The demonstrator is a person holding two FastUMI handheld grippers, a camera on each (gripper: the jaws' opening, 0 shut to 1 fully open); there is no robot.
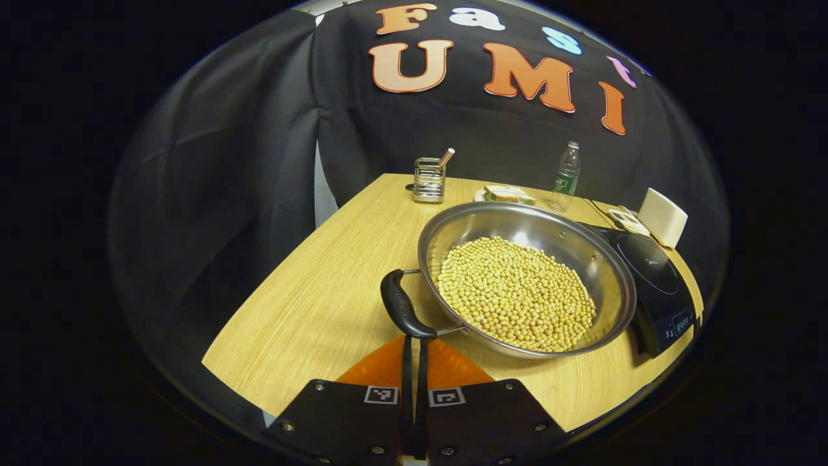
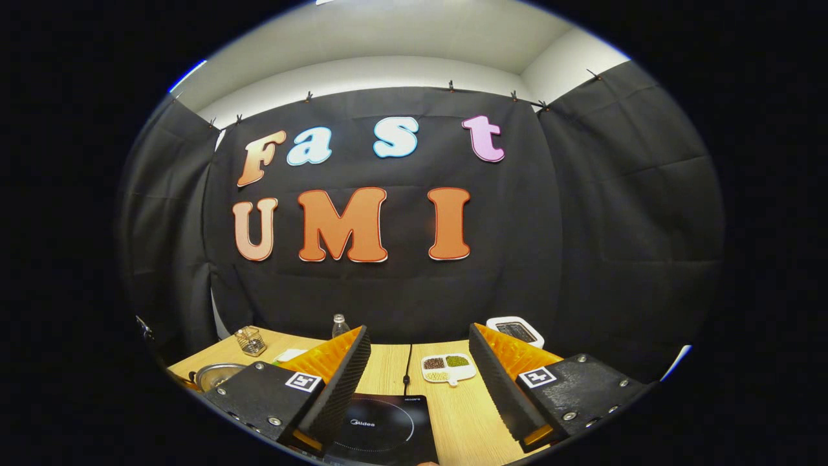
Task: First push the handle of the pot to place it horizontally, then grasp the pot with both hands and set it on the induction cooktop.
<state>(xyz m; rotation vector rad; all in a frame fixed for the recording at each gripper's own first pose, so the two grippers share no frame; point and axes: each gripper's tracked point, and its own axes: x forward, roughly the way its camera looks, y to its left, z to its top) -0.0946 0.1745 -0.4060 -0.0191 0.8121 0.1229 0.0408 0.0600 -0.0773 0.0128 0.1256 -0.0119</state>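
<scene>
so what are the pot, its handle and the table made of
The pot looks like brushed stainless steel: silvery walls with soft reflections. Its handle seems to be black moulded plastic with a slight sheen, on thin metal rods. The table shows pale wood grain, matte, probably laminate rather than solid wood.

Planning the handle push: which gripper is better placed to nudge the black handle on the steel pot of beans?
Left. The left gripper, fingers closed together, sits right at the black pot handle. The right gripper hangs open over the black induction cooktop.
</scene>
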